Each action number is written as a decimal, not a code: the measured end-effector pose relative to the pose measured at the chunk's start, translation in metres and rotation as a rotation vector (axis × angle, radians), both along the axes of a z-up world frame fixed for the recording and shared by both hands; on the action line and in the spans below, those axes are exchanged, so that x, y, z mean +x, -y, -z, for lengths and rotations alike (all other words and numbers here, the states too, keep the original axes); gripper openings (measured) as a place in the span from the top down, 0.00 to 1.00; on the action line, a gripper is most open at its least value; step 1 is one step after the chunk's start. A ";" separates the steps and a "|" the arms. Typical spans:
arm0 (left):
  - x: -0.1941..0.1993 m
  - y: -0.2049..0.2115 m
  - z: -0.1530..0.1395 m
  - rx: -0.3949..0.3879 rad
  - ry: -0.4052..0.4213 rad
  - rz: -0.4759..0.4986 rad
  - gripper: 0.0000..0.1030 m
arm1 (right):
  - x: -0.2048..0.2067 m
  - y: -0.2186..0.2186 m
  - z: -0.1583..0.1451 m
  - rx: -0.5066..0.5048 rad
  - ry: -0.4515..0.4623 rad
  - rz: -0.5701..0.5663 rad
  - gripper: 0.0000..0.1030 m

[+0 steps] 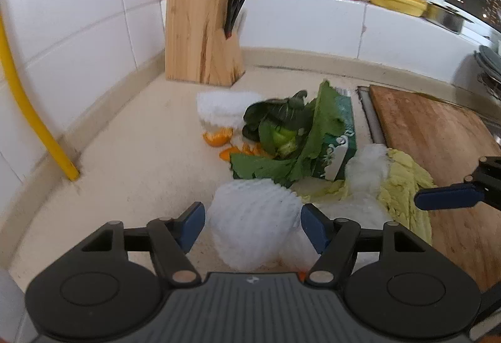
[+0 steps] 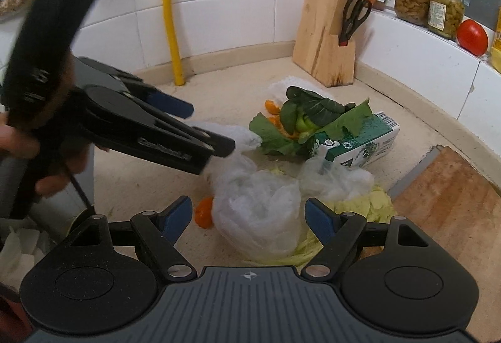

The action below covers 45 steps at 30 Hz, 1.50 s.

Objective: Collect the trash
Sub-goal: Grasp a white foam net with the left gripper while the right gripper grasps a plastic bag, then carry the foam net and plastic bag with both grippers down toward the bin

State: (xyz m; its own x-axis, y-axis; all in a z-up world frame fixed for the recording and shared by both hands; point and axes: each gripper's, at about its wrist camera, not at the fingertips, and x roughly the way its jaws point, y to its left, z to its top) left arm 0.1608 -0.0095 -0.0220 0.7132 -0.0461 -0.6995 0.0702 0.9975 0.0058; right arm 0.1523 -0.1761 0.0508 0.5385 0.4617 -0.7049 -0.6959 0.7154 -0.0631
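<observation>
With your left gripper (image 1: 253, 227) open around the foam net (image 1: 250, 224), close gently and low, so it does not slip out.

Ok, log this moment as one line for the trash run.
stage: reaching into trash pile | left gripper: open around white foam net, not clamped | right gripper: open over plastic bag | nothing lifted

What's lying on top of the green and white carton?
A large green leaf drapes over the near end of the green and white carton, with dark bok choy piled beside it. The carton's barcode end is bare; whatever lies beneath the leaves is hidden.
</observation>
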 end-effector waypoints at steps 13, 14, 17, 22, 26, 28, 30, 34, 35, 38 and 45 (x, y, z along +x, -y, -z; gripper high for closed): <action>-0.026 -0.051 -0.022 -0.125 -0.004 -0.130 0.72 | 0.014 -0.016 0.007 0.026 -0.038 -0.043 0.18; -0.030 -0.054 -0.023 -0.130 -0.001 -0.140 0.72 | 0.016 -0.019 0.007 0.023 -0.036 -0.053 0.18; -0.038 -0.060 -0.021 -0.132 -0.004 -0.165 0.72 | 0.021 -0.032 0.009 0.008 -0.020 -0.080 0.18; -0.047 -0.065 -0.015 -0.143 -0.022 -0.193 0.72 | 0.033 -0.054 0.017 -0.035 -0.015 -0.127 0.14; -0.052 -0.063 -0.008 -0.121 -0.035 -0.210 0.72 | 0.043 -0.068 0.031 -0.093 -0.035 -0.157 0.14; -0.054 -0.064 -0.005 -0.123 -0.044 -0.217 0.72 | 0.046 -0.073 0.038 -0.131 -0.039 -0.146 0.16; -0.055 -0.066 -0.002 -0.135 -0.054 -0.225 0.72 | 0.051 -0.075 0.042 -0.151 -0.062 -0.136 0.26; -0.055 -0.067 0.000 -0.146 -0.059 -0.229 0.72 | 0.061 -0.075 0.041 -0.129 -0.123 -0.105 0.44; -0.055 -0.068 0.000 -0.148 -0.057 -0.228 0.72 | 0.061 -0.075 0.038 -0.119 -0.134 -0.099 0.49; -0.055 -0.068 -0.002 -0.152 -0.052 -0.228 0.72 | 0.062 -0.077 0.033 -0.110 -0.138 -0.082 0.56; -0.060 -0.071 -0.006 -0.164 -0.038 -0.225 0.72 | 0.053 -0.083 0.019 -0.102 -0.098 -0.075 0.60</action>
State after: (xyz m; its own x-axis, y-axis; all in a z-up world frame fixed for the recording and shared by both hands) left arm 0.1006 0.0620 -0.0161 0.6916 -0.0046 -0.7223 -0.1557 0.9755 -0.1553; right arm 0.2051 -0.0934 0.0321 0.4313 0.4215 -0.7977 -0.7535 0.6545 -0.0615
